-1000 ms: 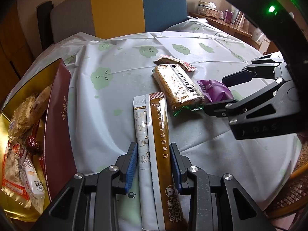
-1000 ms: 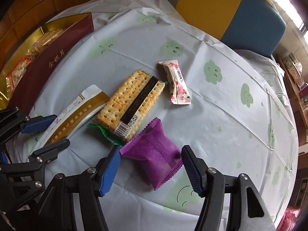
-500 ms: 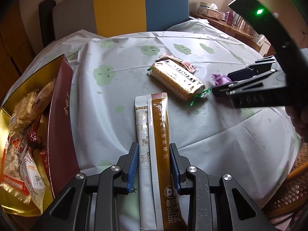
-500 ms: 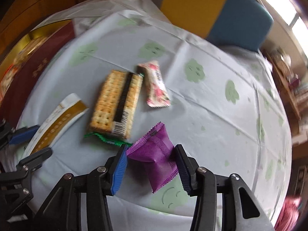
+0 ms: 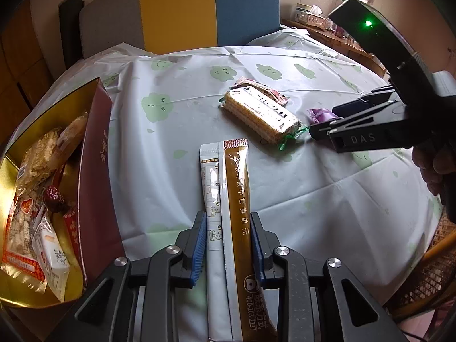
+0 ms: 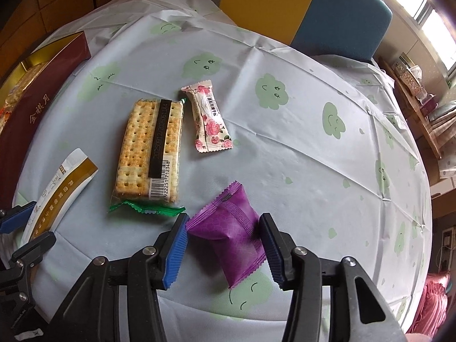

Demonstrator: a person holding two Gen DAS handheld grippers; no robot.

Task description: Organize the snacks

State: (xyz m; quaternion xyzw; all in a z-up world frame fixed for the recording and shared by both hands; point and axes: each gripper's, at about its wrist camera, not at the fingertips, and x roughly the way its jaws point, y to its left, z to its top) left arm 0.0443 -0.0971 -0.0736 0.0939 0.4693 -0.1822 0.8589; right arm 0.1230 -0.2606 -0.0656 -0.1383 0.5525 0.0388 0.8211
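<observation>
We had the left gripper [image 5: 228,243] clamped on a long brown-and-white stick sachet [image 5: 228,205] above the cloud-print tablecloth [image 5: 171,131]. Our right gripper [image 6: 223,249], jaws just closing, pinched a purple foil snack pouch [image 6: 230,233] beside the cracker pack [image 6: 151,148].

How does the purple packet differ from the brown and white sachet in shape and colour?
The purple packet is short, puffy and one colour; the brown and white sachet is long, flat and two-toned with printed text. The packet sits between the right claw pads, the sachet between the left claw pads. Both are sealed wrappers over the tablecloth.
</observation>
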